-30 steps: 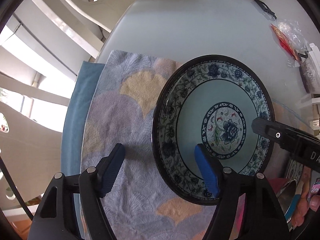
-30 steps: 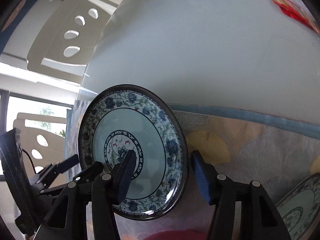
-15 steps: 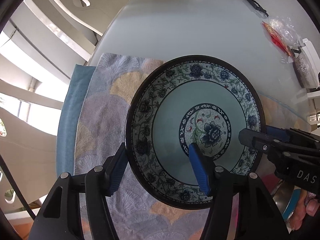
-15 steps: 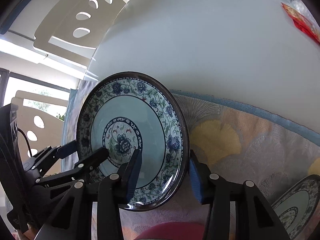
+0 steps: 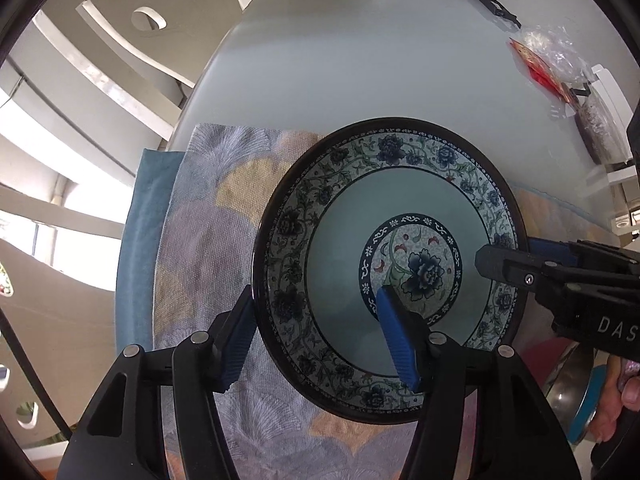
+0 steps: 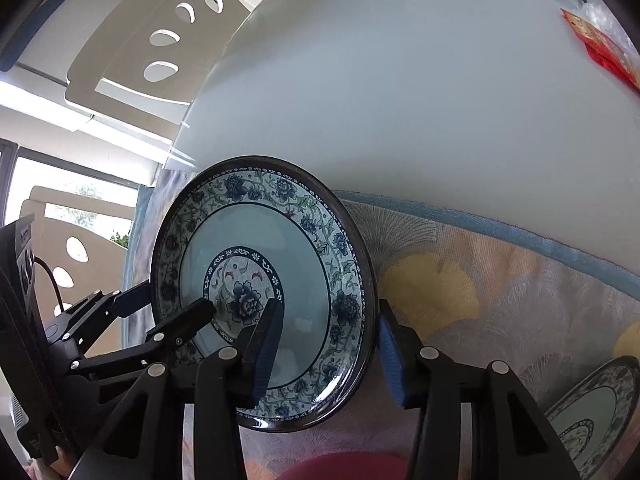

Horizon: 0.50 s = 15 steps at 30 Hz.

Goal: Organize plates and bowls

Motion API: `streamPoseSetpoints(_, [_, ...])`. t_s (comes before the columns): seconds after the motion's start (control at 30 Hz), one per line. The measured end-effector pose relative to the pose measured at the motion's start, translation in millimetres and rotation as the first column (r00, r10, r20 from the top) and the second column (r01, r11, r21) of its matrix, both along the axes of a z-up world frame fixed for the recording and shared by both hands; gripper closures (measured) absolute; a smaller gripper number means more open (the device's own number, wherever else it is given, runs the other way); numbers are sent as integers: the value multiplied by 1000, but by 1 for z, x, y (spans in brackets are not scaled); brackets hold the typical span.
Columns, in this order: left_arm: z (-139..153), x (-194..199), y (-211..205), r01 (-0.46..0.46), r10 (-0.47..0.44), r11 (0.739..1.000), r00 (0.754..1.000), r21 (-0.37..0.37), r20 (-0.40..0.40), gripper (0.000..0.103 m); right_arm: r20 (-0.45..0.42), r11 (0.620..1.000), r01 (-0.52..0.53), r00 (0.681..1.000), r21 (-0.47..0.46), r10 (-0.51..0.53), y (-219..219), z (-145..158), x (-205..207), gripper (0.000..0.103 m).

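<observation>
Pale glass dining table [image 5: 360,60] with white cut-out chairs [image 6: 160,40] behind it and a window at the side; a patterned placemat [image 5: 208,248] with yellow and lilac fan shapes covers the near end. On or just over the mat is a blue-and-white floral plate [image 5: 384,268] with a dark rim, tilted toward the cameras; whether its underside touches the cloth cannot be told. The left gripper [image 5: 316,340] straddles the plate's near-left rim, one blue pad outside against the edge and one inside on the well, so it reads as clamped on the rim. The right gripper [image 6: 326,354] straddles the opposite rim the same way, pads tight to both sides, also clamped. Step in hand: a two-handed pick-up of this plate, grasp just made. A second matching plate [image 6: 596,408] lies at the mat's far right corner in the right wrist view, likely the stack target. A red bowl-like edge [image 6: 340,466] shows at the bottom, too cropped to identify. Next move calls for lifting both hands together, keeping the plate level, then carrying it across and centring it over the other plate.
</observation>
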<state>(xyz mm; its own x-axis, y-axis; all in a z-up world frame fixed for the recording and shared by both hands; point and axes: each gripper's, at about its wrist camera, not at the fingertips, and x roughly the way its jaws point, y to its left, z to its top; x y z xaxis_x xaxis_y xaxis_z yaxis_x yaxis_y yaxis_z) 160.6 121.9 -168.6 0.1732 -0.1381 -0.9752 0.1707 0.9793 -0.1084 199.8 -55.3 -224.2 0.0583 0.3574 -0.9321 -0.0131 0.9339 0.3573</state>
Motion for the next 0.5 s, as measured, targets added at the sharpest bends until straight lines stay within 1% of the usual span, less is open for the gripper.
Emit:
streamPoseSetpoints(0.13, [4, -3, 6, -8, 8, 1000, 1000, 4, 17, 46, -2, 1000, -11, 1000, 7, 11, 3, 2, -4, 57])
streamPoseSetpoints(0.27, [10, -4, 13, -27, 28, 1000, 999, -12, 18, 46, 0, 1000, 2, 1000, 22, -2, 5, 7, -6, 57])
streamPoseSetpoints(0.37, [17, -7, 17, -30, 30, 1000, 999, -5, 35, 46, 9, 999, 4, 1000, 34, -4, 9, 15, -6, 57])
streamPoseSetpoints(0.5, [24, -9, 20, -42, 43, 999, 998, -14, 44, 46, 24, 999, -7, 1000, 34, 7, 14, 27, -11, 57])
